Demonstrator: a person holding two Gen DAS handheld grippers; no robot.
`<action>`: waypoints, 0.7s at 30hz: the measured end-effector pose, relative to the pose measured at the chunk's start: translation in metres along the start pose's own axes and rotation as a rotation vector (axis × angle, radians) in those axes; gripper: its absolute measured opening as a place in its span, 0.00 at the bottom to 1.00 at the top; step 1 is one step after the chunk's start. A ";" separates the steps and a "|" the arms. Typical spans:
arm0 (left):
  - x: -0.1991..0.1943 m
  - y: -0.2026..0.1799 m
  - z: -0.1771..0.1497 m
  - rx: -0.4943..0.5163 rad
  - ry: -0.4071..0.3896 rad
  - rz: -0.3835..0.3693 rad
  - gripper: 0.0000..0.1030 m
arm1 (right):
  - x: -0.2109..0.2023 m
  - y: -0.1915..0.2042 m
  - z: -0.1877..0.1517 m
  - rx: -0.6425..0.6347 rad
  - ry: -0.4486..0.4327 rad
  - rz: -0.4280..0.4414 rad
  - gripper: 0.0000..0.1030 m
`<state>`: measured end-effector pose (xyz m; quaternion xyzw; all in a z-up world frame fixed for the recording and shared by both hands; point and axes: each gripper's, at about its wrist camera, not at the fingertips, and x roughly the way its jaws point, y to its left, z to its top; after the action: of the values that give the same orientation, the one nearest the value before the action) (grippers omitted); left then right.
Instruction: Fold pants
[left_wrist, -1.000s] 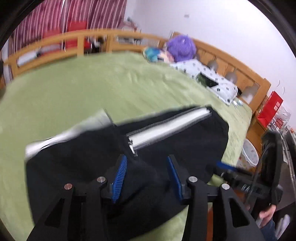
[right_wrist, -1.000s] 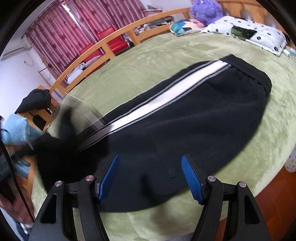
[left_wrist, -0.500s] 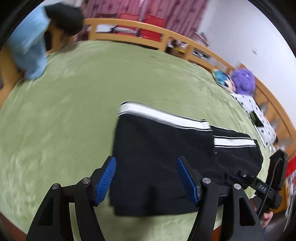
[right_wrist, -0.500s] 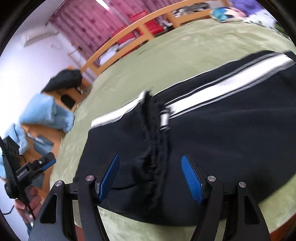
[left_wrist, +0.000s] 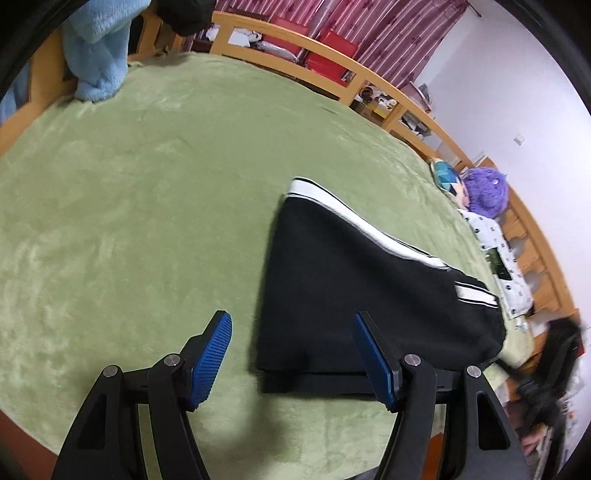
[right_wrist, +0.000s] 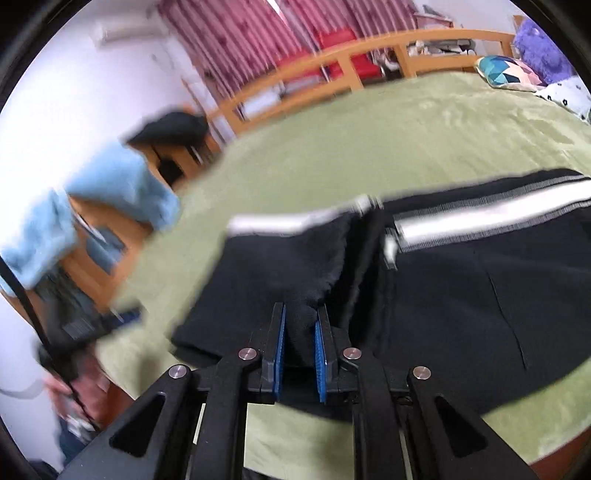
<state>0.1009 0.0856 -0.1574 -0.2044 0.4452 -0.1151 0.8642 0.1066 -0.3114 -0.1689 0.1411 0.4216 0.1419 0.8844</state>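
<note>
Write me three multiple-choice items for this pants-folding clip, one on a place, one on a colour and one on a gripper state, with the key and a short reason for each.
1. Where do the pants lie?
A. on the green bedspread
B. on a wooden floor
C. over a chair back

2. What colour is the stripe down the side of the pants?
A. red
B. white
C. yellow

3. How does the right gripper stand?
A. open above bare bedspread
B. shut on a pillow
C. shut on a bunch of the pants' black fabric

Key: 1 A, the black pants rest flat on the green cover in the left wrist view. 2 B, a white band runs along the pants' far edge. 3 C, the blue pads pinch black cloth in the right wrist view, while the left gripper is open.
</note>
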 end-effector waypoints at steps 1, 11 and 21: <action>0.005 0.000 0.000 -0.002 0.011 -0.010 0.64 | 0.015 -0.003 -0.007 -0.002 0.048 -0.029 0.17; 0.076 -0.003 -0.027 0.036 0.196 0.082 0.65 | 0.005 -0.023 0.014 0.016 -0.033 -0.002 0.73; 0.055 -0.006 -0.028 0.059 0.184 0.015 0.66 | 0.110 -0.072 0.064 0.213 0.142 0.024 0.69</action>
<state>0.1094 0.0524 -0.2089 -0.1640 0.5206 -0.1399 0.8261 0.2331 -0.3449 -0.2340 0.2291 0.4940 0.1165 0.8306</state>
